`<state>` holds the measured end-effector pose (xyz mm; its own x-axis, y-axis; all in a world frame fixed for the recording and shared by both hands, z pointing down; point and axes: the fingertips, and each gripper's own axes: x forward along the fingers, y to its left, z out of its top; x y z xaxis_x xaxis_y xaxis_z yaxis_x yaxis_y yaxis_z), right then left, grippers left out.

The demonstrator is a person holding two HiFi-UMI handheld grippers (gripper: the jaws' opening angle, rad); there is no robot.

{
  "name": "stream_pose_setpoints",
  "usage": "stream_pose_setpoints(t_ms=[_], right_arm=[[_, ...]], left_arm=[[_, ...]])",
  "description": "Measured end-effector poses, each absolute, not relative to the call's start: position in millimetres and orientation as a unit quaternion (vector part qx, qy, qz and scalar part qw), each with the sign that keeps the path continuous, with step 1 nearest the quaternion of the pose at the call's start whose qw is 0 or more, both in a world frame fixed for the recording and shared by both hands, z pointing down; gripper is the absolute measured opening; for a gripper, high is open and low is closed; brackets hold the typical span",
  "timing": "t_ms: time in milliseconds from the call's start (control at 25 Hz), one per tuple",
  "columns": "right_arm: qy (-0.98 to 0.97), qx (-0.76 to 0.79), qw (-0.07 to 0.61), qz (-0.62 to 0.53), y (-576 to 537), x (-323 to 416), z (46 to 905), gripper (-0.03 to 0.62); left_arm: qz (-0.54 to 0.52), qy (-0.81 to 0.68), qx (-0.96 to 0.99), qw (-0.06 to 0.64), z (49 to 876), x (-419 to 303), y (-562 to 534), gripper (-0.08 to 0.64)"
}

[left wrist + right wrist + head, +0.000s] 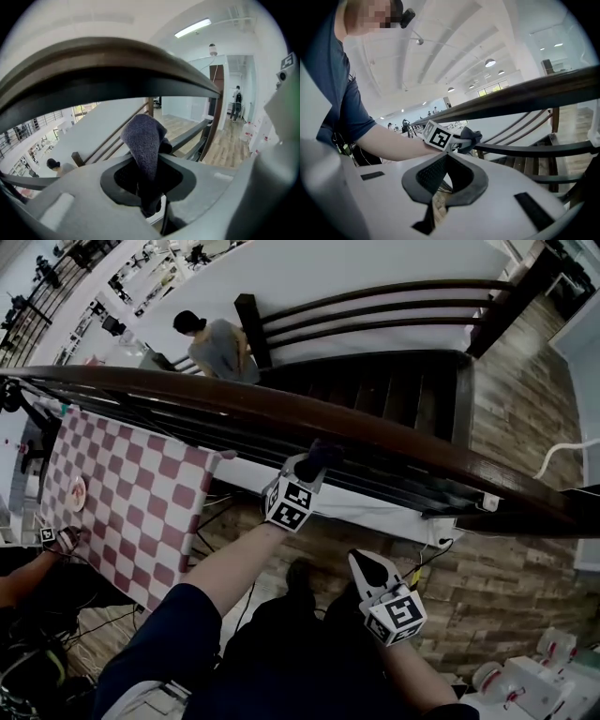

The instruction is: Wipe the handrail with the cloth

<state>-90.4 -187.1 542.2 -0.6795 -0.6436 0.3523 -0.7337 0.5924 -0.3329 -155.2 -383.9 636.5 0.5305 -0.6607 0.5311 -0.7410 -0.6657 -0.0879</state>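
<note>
Left gripper [306,472] clamped on dark grey terry cloth [143,140], just under dark brown wooden handrail [394,434]. Right gripper [446,155] closed, empty, held lower.

Right tongs [446,154]: jaws closed tip to tip, nothing between them. Above them the handrail [525,96], dark brown, runs from upper right down toward the left. Left tongs [458,141] lie beyond, marker cube [438,136] facing the camera. They grip a dark cloth [472,137] just below the handrail, at a lower rail [525,150]; contact not discernible. Bare forearm [393,145] and blue sleeve [349,115] at left. Wooden stairs [534,164] behind the rails.
</note>
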Motion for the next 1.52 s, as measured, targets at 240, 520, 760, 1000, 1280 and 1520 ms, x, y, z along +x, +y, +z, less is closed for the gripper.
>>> stream_pose_setpoints(t_ms=[240, 520, 760, 1000, 1280, 1520], right_arm=[[-0.898, 0.369, 0.102, 0.217, -156.9, -78.1, 507.0, 0.011], [-0.911, 0.36, 0.101, 0.172, -138.7, -23.5, 468.1, 0.011], [-0.91, 0.37, 0.09, 0.162, -130.2, 8.7, 458.9, 0.011], [-0.913, 0.371, 0.089, 0.144, -131.3, 19.1, 446.2, 0.011], [-0.915, 0.373, 0.088, 0.131, -113.8, 11.5, 435.8, 0.011], [-0.917, 0.367, 0.086, 0.127, -106.7, 6.1, 434.8, 0.011]], left_arm=[[0.251, -0.353, 0.897, 0.086, 577.1, -124.1, -287.1, 0.064], [0.186, -0.308, 0.927, 0.103, 491.0, -63.4, -198.1, 0.064], [0.132, -0.283, 0.945, 0.099, 443.3, -23.0, -163.2, 0.066], [0.096, -0.273, 0.952, 0.095, 419.8, -10.4, -146.1, 0.064], [0.083, -0.253, 0.96, 0.086, 408.8, -15.1, -111.1, 0.065], [0.081, -0.242, 0.964, 0.076, 404.9, -16.6, -97.6, 0.065]])
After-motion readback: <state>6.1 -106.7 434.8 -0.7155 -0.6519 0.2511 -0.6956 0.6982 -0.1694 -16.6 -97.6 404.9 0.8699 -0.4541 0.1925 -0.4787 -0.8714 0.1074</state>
